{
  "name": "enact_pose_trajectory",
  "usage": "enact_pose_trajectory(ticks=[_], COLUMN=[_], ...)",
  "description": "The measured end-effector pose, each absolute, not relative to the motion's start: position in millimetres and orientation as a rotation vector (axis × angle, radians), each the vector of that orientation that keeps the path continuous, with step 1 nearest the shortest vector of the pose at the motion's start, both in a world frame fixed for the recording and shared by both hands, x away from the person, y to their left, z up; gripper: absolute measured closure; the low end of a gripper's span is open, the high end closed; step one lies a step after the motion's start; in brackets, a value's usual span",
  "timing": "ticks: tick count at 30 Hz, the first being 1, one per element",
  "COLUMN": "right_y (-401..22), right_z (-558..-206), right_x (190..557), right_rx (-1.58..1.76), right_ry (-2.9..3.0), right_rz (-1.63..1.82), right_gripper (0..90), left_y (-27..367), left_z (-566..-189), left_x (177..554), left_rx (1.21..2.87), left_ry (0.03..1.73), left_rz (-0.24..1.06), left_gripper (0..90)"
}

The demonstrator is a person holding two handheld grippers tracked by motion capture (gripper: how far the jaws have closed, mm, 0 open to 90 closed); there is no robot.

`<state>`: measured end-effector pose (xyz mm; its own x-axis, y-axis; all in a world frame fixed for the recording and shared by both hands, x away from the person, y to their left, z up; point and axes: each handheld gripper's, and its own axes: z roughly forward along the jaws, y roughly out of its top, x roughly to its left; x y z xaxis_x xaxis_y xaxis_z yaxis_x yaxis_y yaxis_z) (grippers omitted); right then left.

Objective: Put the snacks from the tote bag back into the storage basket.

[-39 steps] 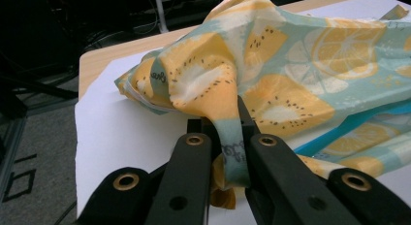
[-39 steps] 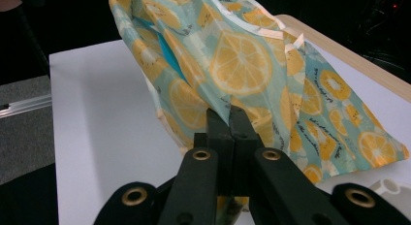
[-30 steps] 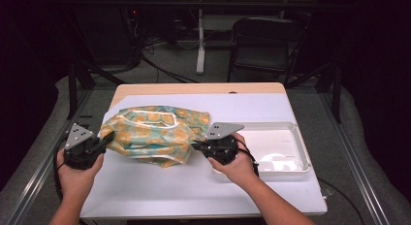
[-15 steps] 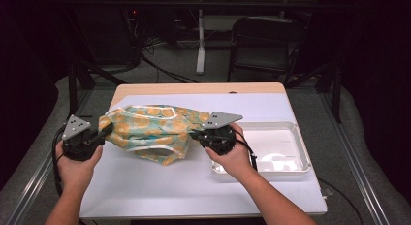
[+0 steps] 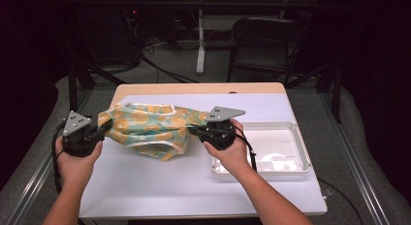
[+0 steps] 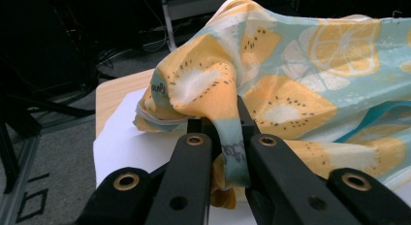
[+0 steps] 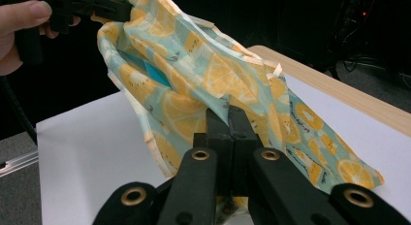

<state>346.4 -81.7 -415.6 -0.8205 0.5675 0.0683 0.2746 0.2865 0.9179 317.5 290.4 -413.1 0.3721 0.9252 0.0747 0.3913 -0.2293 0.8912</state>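
- Cloth (image 5: 150,128) with a citrus print hung stretched between our two grippers, at the centre-left of the high view, its lower edge sagging to the white bench (image 5: 160,186).
- We had the left gripper (image 5: 99,131) clenched on the cloth's left end at the left edge of that frame; in the left gripper view a band of hem (image 6: 232,147) ran down between the black jaws.
- We had the right gripper (image 5: 194,130) clamped on the opposite end, just left of the clear tray (image 5: 300,147); in the right gripper view the jaws met on a folded edge (image 7: 225,108) and the fabric fell away to the lower right.
- The cloth's long axis ran left to right across the frame, from one gripper to the other, with both ends lifted off the bench.
- We judged that the coming move turned on this axis: each hand sat at one end, neither nearer the middle, so spreading or laying the cloth flat would call for both hands to travel together.
- The tray lay to the right of the right hand (image 5: 232,154), apart from the cloth.
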Motion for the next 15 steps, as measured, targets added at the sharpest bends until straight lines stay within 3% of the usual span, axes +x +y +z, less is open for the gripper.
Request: enact_pose_trajectory(ticks=[15], right_y=[-84], right_z=[-406], right_x=[350], right_rx=[0.786], right_ry=[2.215], right_rz=[1.582], right_gripper=[90.0], left_y=[288], left_z=[-400], left_x=[325], left_rx=[1.818], left_ry=[1.134], left_rz=[0.858], left_gripper=[89.5])
